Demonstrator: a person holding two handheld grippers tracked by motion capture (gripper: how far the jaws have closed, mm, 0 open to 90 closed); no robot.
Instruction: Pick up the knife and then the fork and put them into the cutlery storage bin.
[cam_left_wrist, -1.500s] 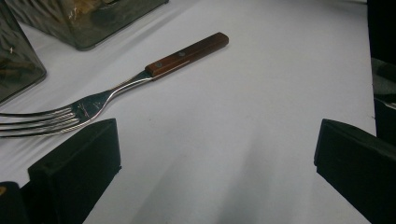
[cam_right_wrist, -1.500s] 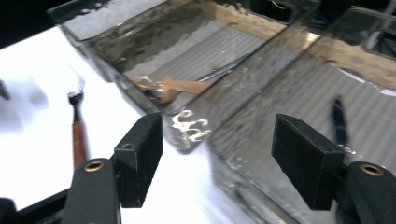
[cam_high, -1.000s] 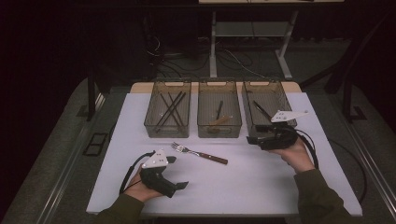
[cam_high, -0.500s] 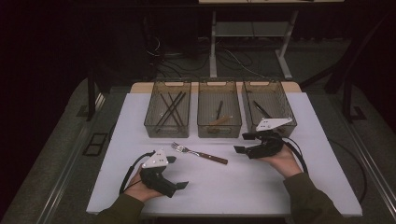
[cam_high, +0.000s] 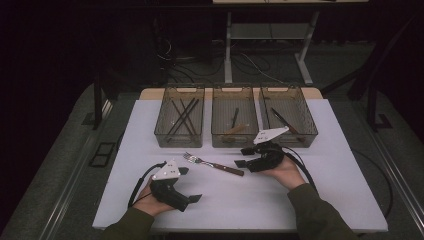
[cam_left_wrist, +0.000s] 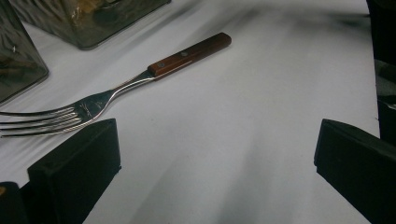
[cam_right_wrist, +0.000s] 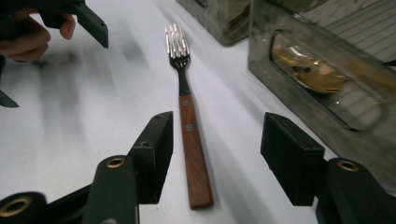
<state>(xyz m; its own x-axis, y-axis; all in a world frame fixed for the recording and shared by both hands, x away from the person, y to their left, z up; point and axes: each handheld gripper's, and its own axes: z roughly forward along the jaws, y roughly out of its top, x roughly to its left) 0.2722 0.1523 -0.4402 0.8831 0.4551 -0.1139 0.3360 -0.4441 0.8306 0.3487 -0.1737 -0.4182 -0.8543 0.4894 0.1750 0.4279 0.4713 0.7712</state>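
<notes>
Left gripper (cam_high: 191, 184): rests on the white table (cam_high: 340, 190) at the near left, jaws spread wide with nothing between them. In the left gripper view the fork's tines lie just beside its one jaw, not touching as far as I can tell.

Fork (cam_high: 214, 164): lies flat on the table in front of the three bins, tines toward the left gripper, wooden handle (cam_right_wrist: 192, 149) toward the right gripper. Free of any grip.

Left bin (cam_high: 162, 131): holds several dark sticks, probably chopsticks. Middle bin (cam_high: 221, 135): what looks like a wooden spoon and another dark utensil. Right bin (cam_high: 306, 126): one dark-handled piece; type unclear.

Right gripper (cam_high: 244, 157): low over the table, just past the handle end. Its jaws have just been closing and now stand half open. In the right gripper view the handle lies between them, nearer one jaw; neither pad presses on it yet.

Step in hand, as I judge it: approach to grasp the fork by its handle, presumably to sort it into a bin.

Next move calls for: centring the jaws on the handle, lowering until the pads flank it at table level, then closing. The handle is thin and flat on the table, so a high pinch could slip off.

Writing: none readable. Faint marks on the fork's neck are too small to make out. Two rivets show on the handle.
</notes>
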